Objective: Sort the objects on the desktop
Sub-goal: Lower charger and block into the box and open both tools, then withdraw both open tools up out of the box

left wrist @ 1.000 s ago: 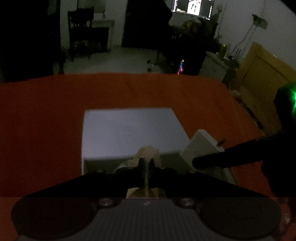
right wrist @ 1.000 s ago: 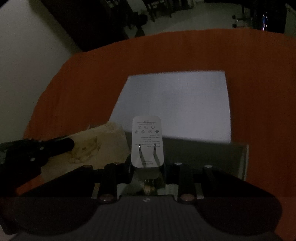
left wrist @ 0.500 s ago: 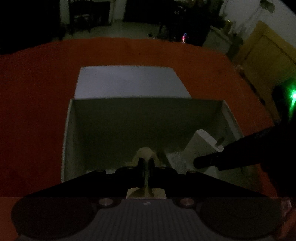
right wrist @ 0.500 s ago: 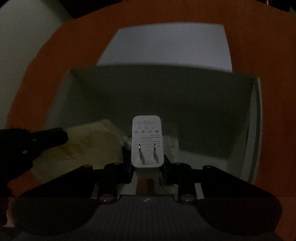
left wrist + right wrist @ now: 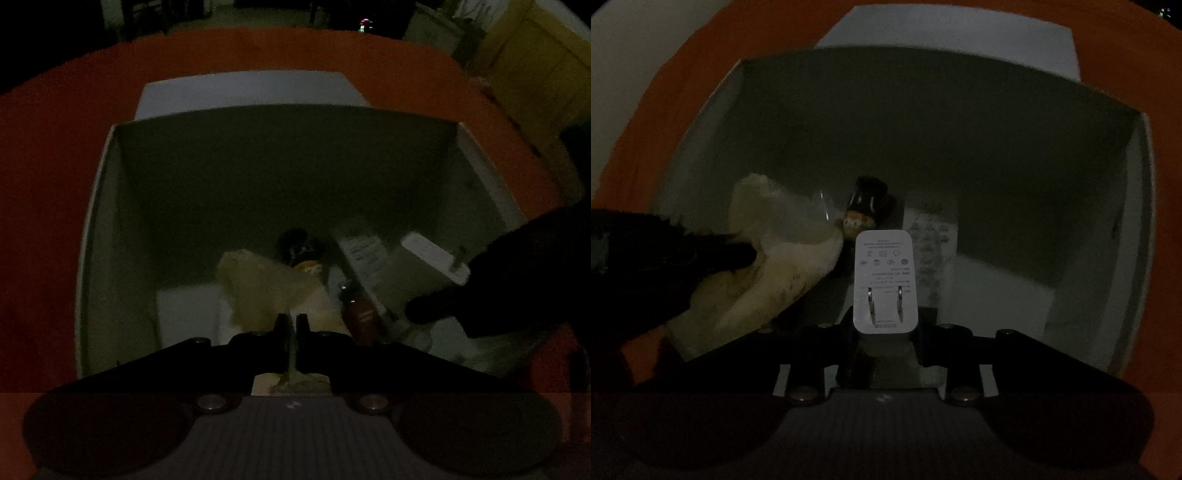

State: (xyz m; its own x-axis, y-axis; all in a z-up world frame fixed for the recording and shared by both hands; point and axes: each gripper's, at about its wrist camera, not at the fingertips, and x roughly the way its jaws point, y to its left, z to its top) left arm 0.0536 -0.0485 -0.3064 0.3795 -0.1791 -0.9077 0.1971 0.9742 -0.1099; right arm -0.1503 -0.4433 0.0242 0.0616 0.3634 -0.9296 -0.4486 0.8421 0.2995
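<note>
Now both grippers have dipped inside the box (image 5: 99, 229), left gripper (image 5: 291, 321) pinching the bag (image 5: 266, 284), right gripper (image 5: 884, 332) clamping the charger (image 5: 884, 280), ready for release.

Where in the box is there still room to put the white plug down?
Bare floor shows on the right of the box, between the printed leaflet and the right wall, and toward the far wall. The middle and left are crowded: a dark bottle and the cream bag lie there. The charger is in the right hand-held gripper.
</note>
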